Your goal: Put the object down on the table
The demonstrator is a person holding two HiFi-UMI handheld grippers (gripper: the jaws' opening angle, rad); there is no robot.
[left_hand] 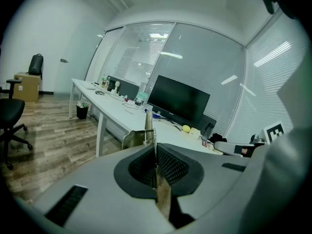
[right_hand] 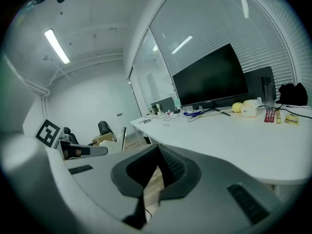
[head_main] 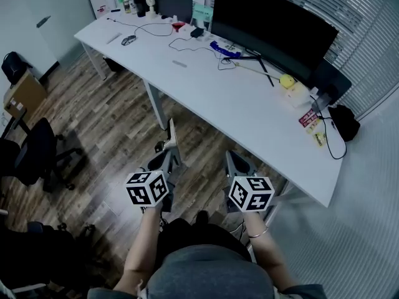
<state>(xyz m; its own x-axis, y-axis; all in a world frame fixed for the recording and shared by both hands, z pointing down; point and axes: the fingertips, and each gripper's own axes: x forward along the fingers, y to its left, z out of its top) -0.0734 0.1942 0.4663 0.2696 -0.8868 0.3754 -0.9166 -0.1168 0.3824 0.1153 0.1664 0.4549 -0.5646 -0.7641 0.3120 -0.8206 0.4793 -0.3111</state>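
Note:
My left gripper (head_main: 168,156) is held over the wooden floor, short of the white table (head_main: 249,108). It is shut on a thin, pale, flat object (head_main: 170,132) that sticks up past its tips. In the left gripper view the jaws (left_hand: 155,149) meet on the object (left_hand: 147,125), which stands upright in front of the table (left_hand: 122,112). My right gripper (head_main: 237,162) is level with it on the right, shut, with nothing in it. The right gripper view shows its jaws (right_hand: 157,152) closed, and the left gripper (right_hand: 80,151) beside it with the object (right_hand: 121,139).
A large dark monitor (head_main: 268,23) stands at the table's back, with cables, a mouse (head_main: 128,40), a yellow ball (head_main: 287,80) and small packets (head_main: 310,118) near it. Black office chairs (head_main: 34,151) and a cardboard box (head_main: 25,93) stand on the floor at the left.

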